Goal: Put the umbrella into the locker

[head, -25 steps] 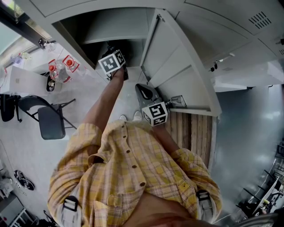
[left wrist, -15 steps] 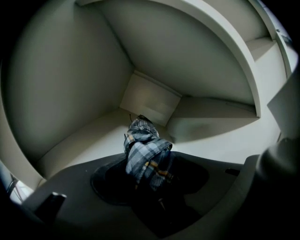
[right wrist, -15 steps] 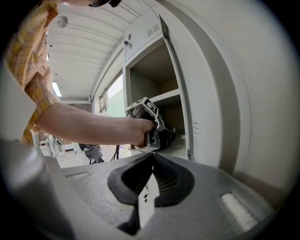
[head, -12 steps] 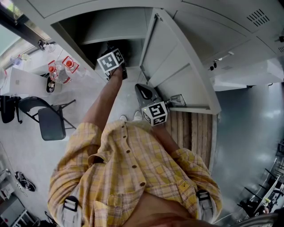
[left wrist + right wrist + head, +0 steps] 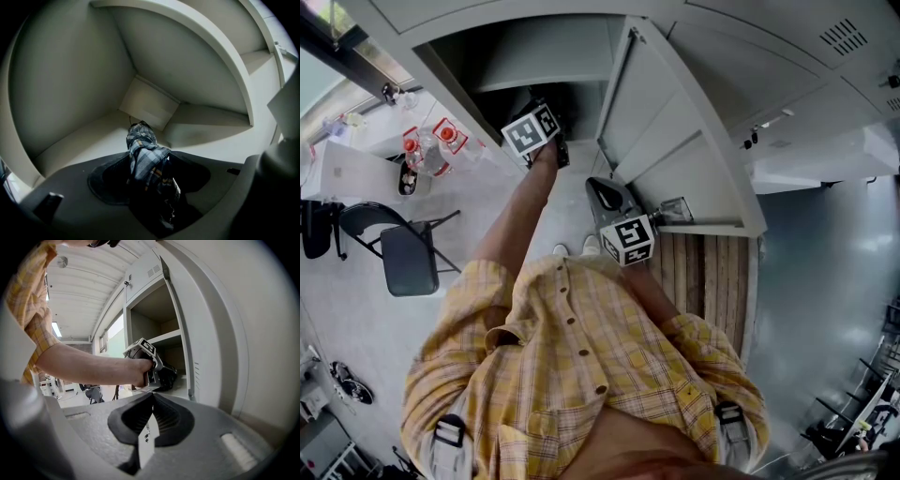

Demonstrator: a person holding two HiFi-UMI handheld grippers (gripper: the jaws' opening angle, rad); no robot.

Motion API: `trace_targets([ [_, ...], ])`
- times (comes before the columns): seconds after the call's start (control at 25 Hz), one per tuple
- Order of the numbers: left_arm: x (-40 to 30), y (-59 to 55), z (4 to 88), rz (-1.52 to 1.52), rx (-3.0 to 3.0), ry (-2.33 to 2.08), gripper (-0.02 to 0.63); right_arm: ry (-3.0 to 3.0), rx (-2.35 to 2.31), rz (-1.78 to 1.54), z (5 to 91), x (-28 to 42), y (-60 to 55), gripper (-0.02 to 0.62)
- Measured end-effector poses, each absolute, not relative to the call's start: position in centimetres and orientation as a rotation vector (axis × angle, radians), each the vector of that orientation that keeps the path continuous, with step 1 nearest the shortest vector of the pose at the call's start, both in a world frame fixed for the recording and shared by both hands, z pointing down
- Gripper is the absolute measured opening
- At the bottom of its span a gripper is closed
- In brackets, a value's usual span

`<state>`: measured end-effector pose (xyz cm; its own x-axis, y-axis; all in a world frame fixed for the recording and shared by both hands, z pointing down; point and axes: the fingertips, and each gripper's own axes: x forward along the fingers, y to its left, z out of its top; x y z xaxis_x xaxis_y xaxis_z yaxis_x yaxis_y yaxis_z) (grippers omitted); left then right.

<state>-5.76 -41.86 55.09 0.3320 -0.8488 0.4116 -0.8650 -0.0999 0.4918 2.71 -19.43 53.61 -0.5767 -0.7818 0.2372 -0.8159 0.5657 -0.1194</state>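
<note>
Reaching the left arm [image 5: 520,211] straight into the locker [image 5: 70,84], we find the left tongs [image 5: 150,173] just spread and released. The plaid umbrella [image 5: 143,152] lies between them on the locker's shelf. The right tongs [image 5: 151,416] hang outside the locker beside its open door [image 5: 675,141], clenched on a white tag [image 5: 146,441].

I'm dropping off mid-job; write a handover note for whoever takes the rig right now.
Left tool: inside the locker, jaws apart, just been opening; the plaid umbrella lies between them on the locker floor, seemingly released.
Right tool: outside by the open door, shut on a white slip.
Done: umbrella is in the locker.
Left to do: withdraw the left tool; probably close the door.
</note>
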Motion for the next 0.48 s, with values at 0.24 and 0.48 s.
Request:
trace_targets([
  [0.24, -6.3, -41.5, 54.7, -0.013, 1.929, -1.497, 0.239, -2.641, 1.348, 0.322, 53.6, 2.4, -19.2, -0.002],
  [0.48, -6.7, -40.7, 52.9, -0.065, 1.946, -1.508, 0.238, -2.643, 1.343, 0.321, 53.5, 2.1, -18.9, -0.002],
])
